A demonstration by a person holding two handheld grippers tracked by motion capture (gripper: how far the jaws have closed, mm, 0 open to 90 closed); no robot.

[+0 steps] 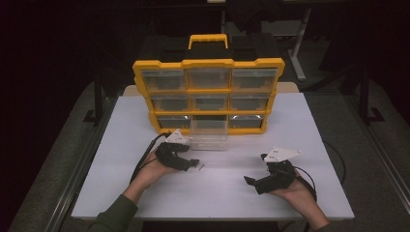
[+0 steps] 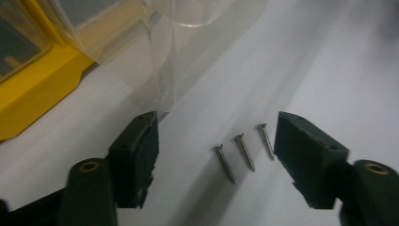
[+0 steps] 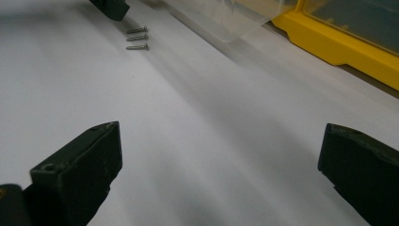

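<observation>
- Left gripper jaws are standing part open, bracketing three screws lying loose on the worktop, nearer the right-hand jaw, not pinched yet.
- Pulled-out clear drawer is sitting just beyond the jaws, likely ready for them.
- Right gripper jaws are gaping wide, holding nothing, parked well short of the screws.

You have three small silver-grey metal screws lying on the plain white surface, their threads a duller grey than their heads. Your left claw is matt black with brass-coloured rings at its bolt holes; your right claw is the same black, topped by a pale grey three-cornered plate. The plastic drawer cabinet has a bright yellow frame and handle over a black body, with clear, greyish drawer fronts. The pulled-out clear plastic drawer looks colourless, perhaps faintly milky. Your sleeve is olive green.
</observation>
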